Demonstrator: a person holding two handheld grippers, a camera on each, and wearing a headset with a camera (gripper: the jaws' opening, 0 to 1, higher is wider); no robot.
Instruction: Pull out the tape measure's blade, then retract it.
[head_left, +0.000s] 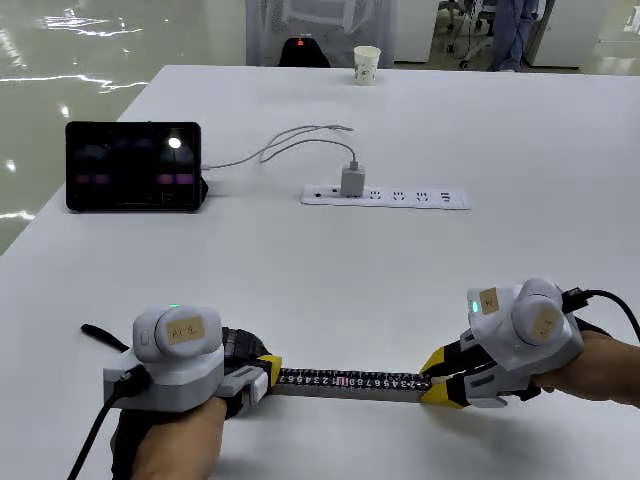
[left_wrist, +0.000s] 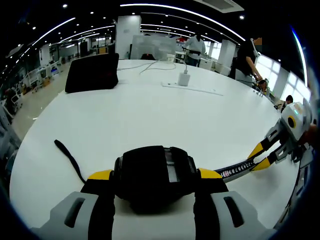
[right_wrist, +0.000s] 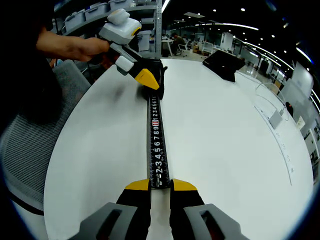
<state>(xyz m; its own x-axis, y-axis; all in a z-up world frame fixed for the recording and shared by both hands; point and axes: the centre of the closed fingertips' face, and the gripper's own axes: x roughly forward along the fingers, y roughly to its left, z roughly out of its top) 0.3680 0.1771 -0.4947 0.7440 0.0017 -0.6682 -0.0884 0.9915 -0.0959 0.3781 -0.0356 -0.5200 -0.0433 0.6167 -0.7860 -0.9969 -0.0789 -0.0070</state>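
On a white worktop (head_left: 300, 270), near the person's edge, the left tool (head_left: 262, 372) is clenched around the black case of a tape measure (left_wrist: 152, 175), its yellow-tipped jaws pressing either side of it. At the other end, the right tool (right_wrist: 160, 185) pinches the tip of the blade (right_wrist: 156, 145), which stretches straight between the two tools, numbers facing up. A black strap (head_left: 103, 337) trails from the case across the worktop. Farther back sit a dark tablet (head_left: 133, 166), a power strip (head_left: 385, 197) and a paper cup (head_left: 366, 64).
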